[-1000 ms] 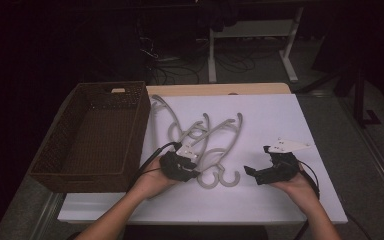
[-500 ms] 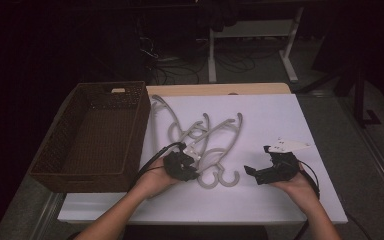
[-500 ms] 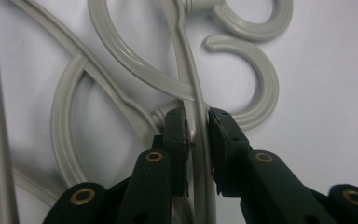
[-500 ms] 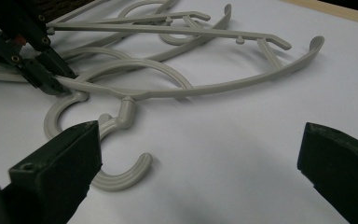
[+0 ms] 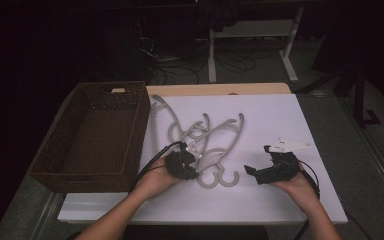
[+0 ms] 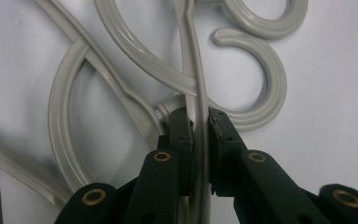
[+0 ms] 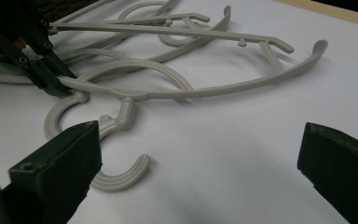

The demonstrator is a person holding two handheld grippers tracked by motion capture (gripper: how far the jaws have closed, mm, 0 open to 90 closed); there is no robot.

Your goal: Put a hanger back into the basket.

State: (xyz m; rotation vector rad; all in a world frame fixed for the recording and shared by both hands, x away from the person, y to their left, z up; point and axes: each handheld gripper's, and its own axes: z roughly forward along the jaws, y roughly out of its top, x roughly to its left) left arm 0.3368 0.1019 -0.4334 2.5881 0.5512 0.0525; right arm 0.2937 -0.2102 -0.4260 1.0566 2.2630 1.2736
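White table top (image 5: 280, 120): I see it carrying everything, with the grey hangers heaped left of its middle.
Wicker basket (image 5: 55, 165): I read it as empty, hard against the table's left edge.
Hanger pile (image 5: 205, 137): tangled; hooks point toward the near edge.
Gripped hanger (image 6: 198, 93): its thin bar runs straight out along the jaws, away from me.
Left gripper (image 6: 199, 135): I have its jaws just closing, now clamped on that bar.
Right gripper (image 5: 260, 172): jaws wide apart, nothing between them, right of the hooks; the left hand is nearer.
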